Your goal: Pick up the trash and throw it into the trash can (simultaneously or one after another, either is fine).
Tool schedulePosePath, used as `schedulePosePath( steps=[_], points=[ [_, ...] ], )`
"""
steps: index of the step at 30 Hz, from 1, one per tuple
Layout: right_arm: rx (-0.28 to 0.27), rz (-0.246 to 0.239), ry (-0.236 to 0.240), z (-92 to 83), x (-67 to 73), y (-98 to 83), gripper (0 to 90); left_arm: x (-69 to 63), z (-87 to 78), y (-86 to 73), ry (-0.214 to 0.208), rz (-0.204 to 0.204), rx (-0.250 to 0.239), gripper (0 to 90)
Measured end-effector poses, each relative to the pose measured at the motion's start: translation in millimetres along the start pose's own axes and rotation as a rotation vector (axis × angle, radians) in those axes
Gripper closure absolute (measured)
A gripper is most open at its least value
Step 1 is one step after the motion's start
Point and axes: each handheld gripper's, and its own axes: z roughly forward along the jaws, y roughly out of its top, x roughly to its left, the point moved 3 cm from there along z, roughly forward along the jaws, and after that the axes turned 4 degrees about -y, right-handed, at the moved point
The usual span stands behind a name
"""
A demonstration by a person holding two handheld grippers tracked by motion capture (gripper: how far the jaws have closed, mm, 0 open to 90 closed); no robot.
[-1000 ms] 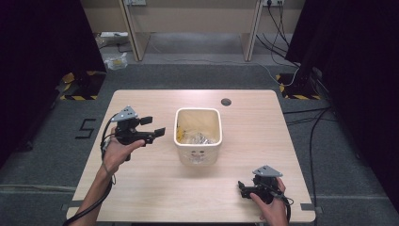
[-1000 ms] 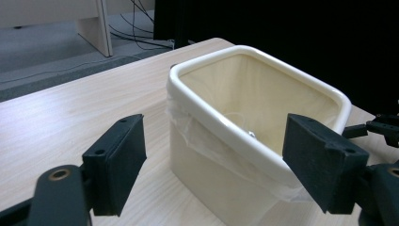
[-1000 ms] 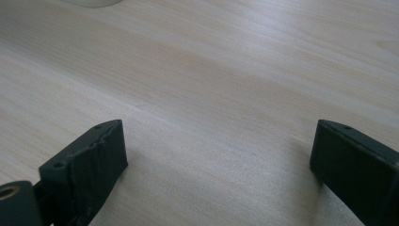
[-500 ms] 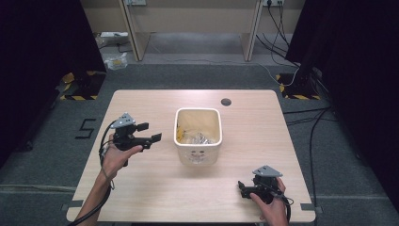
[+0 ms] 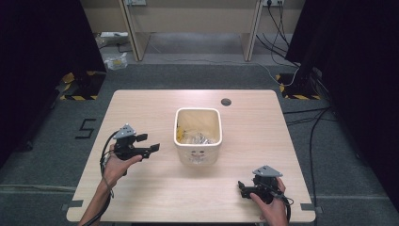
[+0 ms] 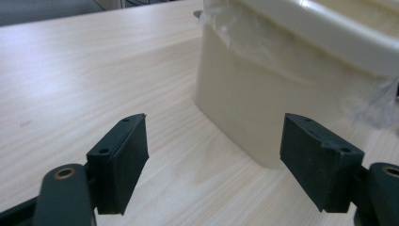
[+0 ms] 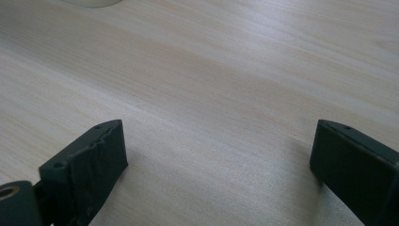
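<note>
Left tongs (image 5: pixel 149 146) released beside the bin, right tongs (image 5: pixel 241 188) released near the front edge.

One cream, square plastic bin (image 5: pixel 198 135) with a clear liner stands mid-way on the pale wooden surface (image 5: pixel 263 141), holding crumpled scraps (image 5: pixel 195 137) too jumbled to count. Two tongs, both gaping and empty; the left ones aim at the bin's side wall (image 6: pixel 235 108), close but apart. This looks like an approach: next, close in on the rim or liner squarely.
</note>
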Motion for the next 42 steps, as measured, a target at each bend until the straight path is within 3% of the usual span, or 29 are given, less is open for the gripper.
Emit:
schedulePosePath(
  steps=[11, 22, 26, 34, 42],
  points=[
    [0.000, 0.000, 0.000, 0.0, 0.0, 0.0, 4.6, 0.5, 9.9, -26.6, 0.020, 0.026, 0.071, 19.7],
    [0.001, 0.000, 0.000, -0.1, 0.0, 0.0, 4.7, -1.6, 11.7, -42.7, 0.019, 0.035, 0.107, 19.5],
    [0.001, 0.000, 0.000, -0.1, 0.0, 0.0, 4.6, -3.1, 15.5, -52.8, 0.028, 0.050, 0.145, 19.5],
    [0.001, 0.000, 0.000, -0.1, 0.0, 0.0, 4.6, -7.9, 20.6, -63.3, 0.032, 0.075, 0.195, 19.1],
    [0.000, 0.000, 0.000, 0.0, 0.0, 0.0, 4.6, -11.9, 22.3, -73.2, 0.031, 0.090, 0.212, 18.2]
  ],
)
